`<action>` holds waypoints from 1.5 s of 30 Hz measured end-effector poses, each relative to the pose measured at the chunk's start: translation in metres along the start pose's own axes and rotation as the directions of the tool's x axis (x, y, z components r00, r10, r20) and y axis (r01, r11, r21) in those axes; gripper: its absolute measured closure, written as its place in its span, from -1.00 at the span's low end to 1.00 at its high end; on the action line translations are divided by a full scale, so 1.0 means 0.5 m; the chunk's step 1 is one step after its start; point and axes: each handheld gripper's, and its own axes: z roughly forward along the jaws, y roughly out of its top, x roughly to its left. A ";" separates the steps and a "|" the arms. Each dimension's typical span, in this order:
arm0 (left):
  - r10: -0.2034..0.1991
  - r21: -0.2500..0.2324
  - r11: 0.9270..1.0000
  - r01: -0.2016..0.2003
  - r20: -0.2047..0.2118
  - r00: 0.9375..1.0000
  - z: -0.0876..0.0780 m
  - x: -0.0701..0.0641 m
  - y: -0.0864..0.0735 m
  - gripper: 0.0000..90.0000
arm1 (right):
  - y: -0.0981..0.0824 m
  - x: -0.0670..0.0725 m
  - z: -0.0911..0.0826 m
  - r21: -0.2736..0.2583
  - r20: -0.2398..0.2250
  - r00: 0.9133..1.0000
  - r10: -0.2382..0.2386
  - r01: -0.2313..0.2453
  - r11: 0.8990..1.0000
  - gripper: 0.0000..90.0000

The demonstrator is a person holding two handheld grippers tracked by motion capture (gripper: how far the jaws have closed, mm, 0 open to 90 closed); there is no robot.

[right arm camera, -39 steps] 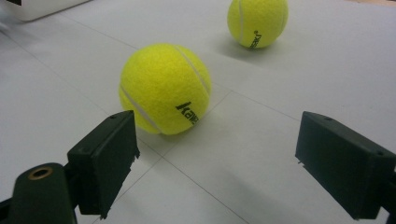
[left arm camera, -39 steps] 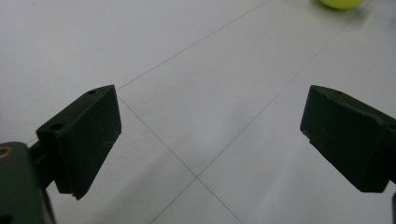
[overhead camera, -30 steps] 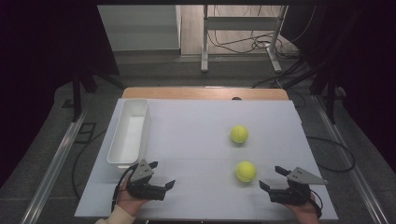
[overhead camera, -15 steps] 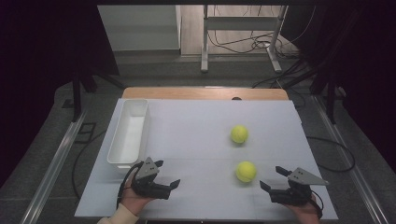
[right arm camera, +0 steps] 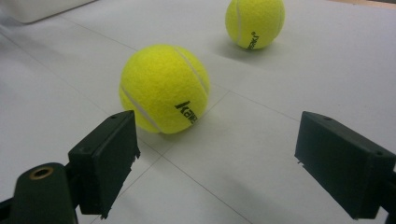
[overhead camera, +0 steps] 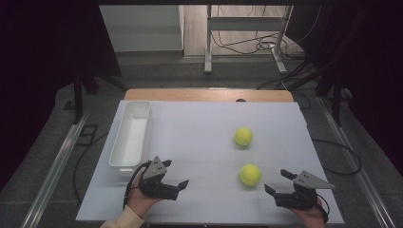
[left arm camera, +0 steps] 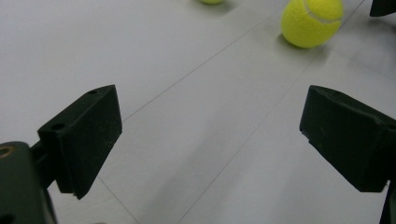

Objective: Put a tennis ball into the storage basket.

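Observation:
Two yellow tennis balls lie on the white table top. The near ball (overhead camera: 250, 174) (right arm camera: 164, 88) (left arm camera: 312, 21) rests just ahead and to the left of my right gripper (overhead camera: 277, 181) (right arm camera: 215, 158), which is open and empty near the front right edge. The far ball (overhead camera: 243, 136) (right arm camera: 255, 22) sits farther back. Held low at the front left, my left gripper (overhead camera: 175, 174) (left arm camera: 210, 135) is open, points right toward the near ball, and has only bare table between its jaws.
A long white tray (overhead camera: 133, 135), empty, stands along the left side of the table, just behind the left gripper. A wooden strip (overhead camera: 209, 95) edges the table's far side. Cables and a metal stand (overhead camera: 244, 42) are on the floor beyond.
The left gripper has turned and shifted a little to the right, its jaws now aimed toward the near ball. The right gripper and both balls have stayed put.

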 end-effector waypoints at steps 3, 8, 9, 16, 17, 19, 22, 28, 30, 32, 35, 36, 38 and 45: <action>0.002 0.001 1.000 -0.002 0.003 1.000 0.002 -0.001 0.004 -0.85 | 0.000 0.000 0.000 0.001 0.000 1.000 0.000 0.000 1.000 -0.70; 0.002 0.008 1.000 -0.002 0.007 1.000 0.008 -0.002 0.011 -0.85 | 0.000 0.000 0.001 0.003 0.001 1.000 -0.002 0.002 1.000 -0.70; 0.001 0.008 1.000 -0.001 0.008 1.000 0.010 -0.003 0.012 -0.85 | 0.000 0.000 0.001 0.002 0.001 1.000 -0.002 0.002 1.000 -0.70; 0.009 0.012 1.000 -0.010 0.028 1.000 0.025 -0.011 0.027 -0.85 | 0.000 0.000 0.000 0.000 -0.001 1.000 -0.002 0.002 1.000 -0.70; 0.010 0.013 1.000 -0.011 0.031 0.999 0.027 -0.013 0.029 -0.85 | 0.000 0.000 0.000 0.001 -0.001 1.000 -0.003 0.003 1.000 -0.70; 0.012 0.015 1.000 -0.012 0.038 0.999 0.032 -0.015 0.032 -0.85 | 0.000 0.000 0.000 0.000 -0.003 1.000 -0.002 0.002 1.000 -0.70; 0.014 0.016 1.000 -0.015 0.043 0.999 0.036 -0.016 0.036 -0.85 | 0.000 0.000 0.000 0.000 -0.003 1.000 -0.003 0.003 1.000 -0.70; 0.015 0.015 1.000 -0.016 0.057 0.998 0.045 -0.020 0.046 -0.85 | 0.000 0.000 0.000 0.001 -0.002 1.000 -0.002 0.002 1.000 -0.70; 0.017 0.015 1.000 -0.018 0.061 0.998 0.048 -0.020 0.050 -0.85 | 0.000 0.000 0.000 0.002 -0.001 1.000 -0.003 0.003 1.000 -0.70; 0.014 0.014 1.000 -0.015 0.063 0.998 0.048 -0.021 0.052 -0.85 | 0.000 0.000 0.000 0.002 0.000 1.000 -0.003 0.003 1.000 -0.70; 0.013 0.011 1.000 -0.013 0.064 0.998 0.050 -0.020 0.056 -0.85 | 0.000 0.000 0.001 0.004 -0.001 1.000 -0.004 0.004 1.000 -0.70; 0.009 0.010 1.000 -0.010 0.068 0.998 0.052 -0.019 0.057 -0.85 | 0.000 0.000 0.001 0.005 -0.002 1.000 -0.004 0.004 1.000 -0.70; 0.005 0.010 1.000 -0.006 0.072 0.997 0.055 -0.019 0.059 -0.85 | 0.000 0.000 0.001 0.004 -0.003 1.000 -0.005 0.005 1.000 -0.70; 0.005 0.014 1.000 -0.006 0.084 0.996 0.066 -0.023 0.067 -0.85 | 0.001 0.000 0.000 -0.002 -0.001 1.000 -0.002 0.002 1.000 -0.70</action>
